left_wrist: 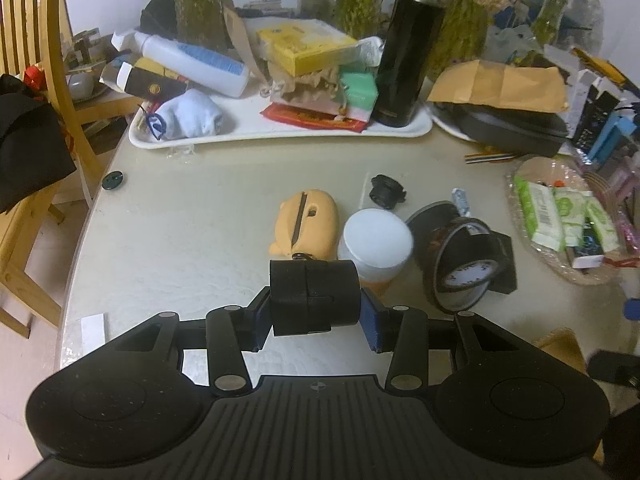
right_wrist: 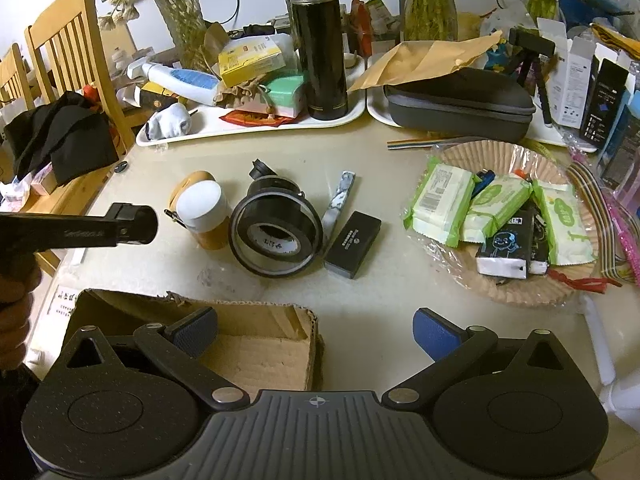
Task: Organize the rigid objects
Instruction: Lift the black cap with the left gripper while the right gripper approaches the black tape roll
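Observation:
My left gripper [left_wrist: 316,318] is shut on a black cylinder [left_wrist: 314,296], lifted above the table. In the right wrist view the same black cylinder [right_wrist: 134,226] hangs at the left, beside a white-lidded jar [right_wrist: 204,208]. Beyond it on the table lie an orange pouch [left_wrist: 308,224], the white-lidded jar [left_wrist: 376,240], tape rolls [left_wrist: 460,264] and a small black cap [left_wrist: 386,192]. My right gripper [right_wrist: 316,330] is open and holds nothing, hovering over the edge of an open cardboard box [right_wrist: 256,356]. A flat black box [right_wrist: 352,244] lies right of the tape rolls [right_wrist: 276,232].
A white tray [left_wrist: 280,136] at the back holds a tall black flask [left_wrist: 412,44], boxes and a bottle. A second tray carries a black zip case [right_wrist: 460,100]. A paper-lined basket [right_wrist: 500,292] of wipe packs sits right. A wooden chair [left_wrist: 52,80] stands left.

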Tool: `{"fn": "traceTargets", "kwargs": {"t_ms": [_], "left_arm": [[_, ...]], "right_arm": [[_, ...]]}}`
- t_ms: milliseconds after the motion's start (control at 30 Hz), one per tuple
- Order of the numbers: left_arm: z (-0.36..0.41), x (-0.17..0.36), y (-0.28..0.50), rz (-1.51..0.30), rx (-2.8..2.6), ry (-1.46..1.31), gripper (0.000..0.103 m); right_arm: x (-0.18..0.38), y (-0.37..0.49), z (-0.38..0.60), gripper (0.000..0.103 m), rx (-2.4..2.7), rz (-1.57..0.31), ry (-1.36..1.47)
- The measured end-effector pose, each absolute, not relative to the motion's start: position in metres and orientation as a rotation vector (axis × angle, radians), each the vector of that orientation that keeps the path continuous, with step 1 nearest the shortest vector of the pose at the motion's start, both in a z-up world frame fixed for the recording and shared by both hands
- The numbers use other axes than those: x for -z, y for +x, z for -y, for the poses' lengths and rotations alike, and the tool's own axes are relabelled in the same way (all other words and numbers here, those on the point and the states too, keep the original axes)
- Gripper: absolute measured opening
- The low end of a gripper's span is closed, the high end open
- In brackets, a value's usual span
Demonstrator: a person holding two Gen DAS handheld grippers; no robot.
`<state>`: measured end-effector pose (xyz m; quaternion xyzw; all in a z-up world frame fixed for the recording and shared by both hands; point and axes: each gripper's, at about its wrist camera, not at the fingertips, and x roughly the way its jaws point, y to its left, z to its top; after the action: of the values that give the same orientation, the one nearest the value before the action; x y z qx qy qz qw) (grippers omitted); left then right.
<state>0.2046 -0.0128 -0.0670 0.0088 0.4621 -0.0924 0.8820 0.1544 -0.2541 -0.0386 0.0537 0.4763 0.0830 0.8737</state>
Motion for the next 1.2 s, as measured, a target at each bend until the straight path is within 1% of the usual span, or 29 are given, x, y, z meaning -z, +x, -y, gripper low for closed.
{"fn": "traceTargets", "kwargs": {"t_ms": [467,800,833,900,967,1133,1200], "left_arm": [[0.003,0.041,0.178,-0.905,0.257,0.009,0.044],[-0.007,0.028,0.16,-0.886,0.276,-0.003,0.044],[-0.007,0.027,0.159,-0.885,0.277,-0.004,0.044],[-0.009,0.026,0.156,-0.885,0.28,-0.009,0.044],[-0.011,0.025,0.154,-0.884,0.28,-0.015,0.044],[-0.015,0.024,0.148,-0.884,0.286,-0.024,0.044],[-0.016,0.023,0.146,-0.885,0.288,-0.028,0.044]], "right_arm": [[0.041,0.173,0.235,0.103,-0.225,-0.958,0.058],[0.054,0.19,0.206,0.102,-0.267,-0.949,-0.088],[0.055,0.192,0.204,0.101,-0.27,-0.949,-0.097],[0.057,0.196,0.202,0.095,-0.278,-0.949,-0.108],[0.059,0.2,0.2,0.094,-0.284,-0.95,-0.118],[0.062,0.207,0.192,0.087,-0.325,-0.922,-0.174],[0.063,0.212,0.189,0.082,-0.336,-0.918,-0.195]]}}
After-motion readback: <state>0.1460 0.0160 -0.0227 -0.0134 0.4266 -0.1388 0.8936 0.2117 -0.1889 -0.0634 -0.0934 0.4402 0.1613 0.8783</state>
